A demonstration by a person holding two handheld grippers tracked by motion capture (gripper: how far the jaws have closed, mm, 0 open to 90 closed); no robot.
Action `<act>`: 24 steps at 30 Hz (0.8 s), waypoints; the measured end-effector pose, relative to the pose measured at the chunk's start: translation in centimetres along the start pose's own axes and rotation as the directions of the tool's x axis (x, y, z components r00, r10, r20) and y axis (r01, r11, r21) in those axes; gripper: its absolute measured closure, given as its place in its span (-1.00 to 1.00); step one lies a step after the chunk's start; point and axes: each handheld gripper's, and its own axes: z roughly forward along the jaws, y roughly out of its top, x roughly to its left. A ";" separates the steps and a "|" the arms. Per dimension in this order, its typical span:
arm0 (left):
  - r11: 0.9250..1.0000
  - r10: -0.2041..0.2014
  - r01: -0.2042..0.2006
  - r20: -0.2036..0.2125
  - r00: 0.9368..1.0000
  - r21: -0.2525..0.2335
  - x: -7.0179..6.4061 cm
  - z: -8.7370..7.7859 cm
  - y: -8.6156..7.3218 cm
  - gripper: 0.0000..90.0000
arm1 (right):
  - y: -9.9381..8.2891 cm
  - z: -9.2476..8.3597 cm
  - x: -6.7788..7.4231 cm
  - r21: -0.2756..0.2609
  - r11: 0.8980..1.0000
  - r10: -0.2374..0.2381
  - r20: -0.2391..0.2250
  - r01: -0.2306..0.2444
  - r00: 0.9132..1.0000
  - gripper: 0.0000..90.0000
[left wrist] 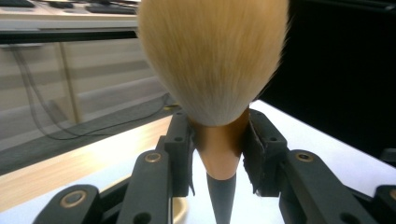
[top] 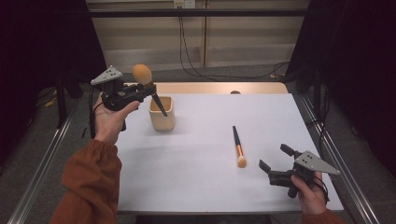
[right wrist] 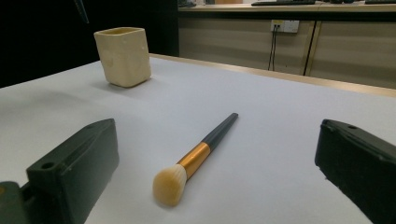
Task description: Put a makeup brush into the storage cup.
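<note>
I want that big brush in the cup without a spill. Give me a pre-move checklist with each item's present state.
1. Left gripper shut on the large brush, jaws clamping its copper ferrule in the left gripper view: ok.
2. Handle tip over the cup opening: cannot tell whether it is already inside the rim.
3. Cup upright on the table: ok.
4. Brush slants, bristles up and away from the cup: ok, though it may need straightening.
5. Small brush lies flat, apart from the cup: ok.
6. Right gripper open, near the small brush, touching nothing: ok.
</note>
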 end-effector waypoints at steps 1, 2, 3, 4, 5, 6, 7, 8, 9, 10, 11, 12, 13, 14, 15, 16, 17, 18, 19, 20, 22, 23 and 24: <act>1.000 0.001 -0.001 -0.007 1.000 -0.002 0.1 0.0 0.0 0.46 | 0.0 0.0 0.0 0.000 1.000 0.003 0.003 -0.003 1.000 -1.00; 1.000 0.004 -0.004 -0.011 1.000 -0.004 0.2 0.1 0.0 0.45 | 0.0 0.0 0.0 -0.002 1.000 0.007 0.003 -0.007 1.000 -1.00; 1.000 0.001 -0.002 -0.013 1.000 -0.006 0.4 0.1 0.0 0.46 | 0.0 0.0 0.0 -0.003 1.000 0.006 0.003 -0.006 1.000 -1.00; 1.000 -0.001 0.001 -0.016 1.000 -0.012 0.5 0.2 0.0 0.46 | 0.0 0.0 0.0 -0.004 1.000 0.012 0.001 -0.012 1.000 -1.00; 1.000 0.000 -0.001 -0.024 1.000 -0.013 0.6 0.2 0.0 0.46 | 0.0 0.0 0.0 -0.004 1.000 0.012 0.001 -0.012 1.000 -1.00; 1.000 0.002 -0.002 -0.027 1.000 -0.012 0.8 0.3 0.0 0.46 | 0.0 0.0 0.0 -0.003 1.000 0.010 0.003 -0.010 1.000 -1.00; 1.000 0.004 -0.004 -0.032 0.999 -0.004 0.9 0.4 0.0 0.45 | 0.0 0.0 0.0 -0.003 1.000 0.010 0.000 -0.010 1.000 -1.00; 1.000 0.014 -0.014 -0.043 0.999 -0.002 1.0 0.6 0.0 0.46 | 0.0 0.0 0.0 -0.001 1.000 0.006 -0.001 -0.006 1.000 -1.00; 1.000 0.012 -0.013 -0.041 0.999 -0.003 1.1 0.7 0.0 0.46 | 0.0 0.0 0.0 -0.001 1.000 0.002 -0.003 -0.002 1.000 -1.00; 1.000 0.011 -0.011 -0.048 0.999 -0.001 1.2 0.8 0.0 0.46 | 0.0 0.0 0.1 -0.001 1.000 0.002 -0.003 -0.002 1.000 -1.00; 1.000 0.011 -0.012 -0.053 0.999 -0.008 1.3 0.9 0.0 0.46 | 0.0 0.0 0.0 -0.002 1.000 0.003 -0.004 -0.003 1.000 -1.00; 1.000 0.007 -0.007 -0.052 0.999 -0.007 1.4 1.0 0.0 0.46 | 0.0 0.0 0.0 -0.001 1.000 0.002 -0.003 -0.002 1.000 -1.00; 1.000 0.007 -0.008 -0.059 0.998 -0.007 1.4 1.1 -0.1 0.46 | 0.0 0.0 0.0 -0.001 1.000 0.002 -0.002 -0.002 1.000 -1.00; 1.000 0.008 -0.009 -0.067 0.998 -0.003 1.5 1.2 -0.1 0.46 | 0.0 0.0 0.0 -0.003 1.000 0.002 -0.003 -0.002 1.000 -1.00; 1.000 0.006 -0.006 -0.070 0.998 0.000 1.5 1.2 -0.2 0.45 | 0.0 0.0 0.1 -0.004 1.000 0.002 -0.005 -0.002 1.000 -1.00; 1.000 0.009 -0.009 -0.078 0.997 0.000 1.6 1.3 -0.3 0.46 | 0.0 0.0 0.1 -0.003 1.000 0.002 -0.006 -0.002 1.000 -1.00; 1.000 0.011 -0.011 -0.076 0.997 -0.001 1.6 1.4 -0.4 0.45 | -0.1 0.0 0.0 -0.001 1.000 0.000 -0.006 0.000 1.000 -1.00; 1.000 0.009 -0.009 -0.083 0.997 0.002 1.7 1.5 -0.4 0.46 | -0.1 0.0 0.0 0.000 1.000 0.003 -0.005 -0.003 1.000 -1.00; 1.000 0.010 -0.010 -0.083 0.997 0.000 1.8 1.6 -0.5 0.46 | -0.1 0.0 0.0 0.003 1.000 0.005 -0.005 -0.005 1.000 -1.00; 1.000 0.007 -0.008 -0.078 0.997 -0.005 1.8 1.7 -0.6 0.46 | -0.1 0.0 0.0 0.006 1.000 0.002 -0.005 -0.002 1.000 -1.00; 1.000 0.014 -0.014 -0.086 0.996 0.003 1.9 2.0 -0.7 0.45 | -0.1 0.0 0.0 0.001 1.000 0.002 -0.004 -0.002 1.000 -1.00; 1.000 0.012 -0.012 -0.084 0.996 0.007 2.0 2.1 -0.7 0.45 | -0.1 0.0 0.0 0.000 1.000 0.002 -0.005 -0.002 1.000 -1.00; 1.000 0.012 -0.011 -0.091 0.996 0.010 2.0 2.2 -0.8 0.45 | -0.1 0.0 0.0 0.002 1.000 0.005 -0.006 -0.005 1.000 -1.00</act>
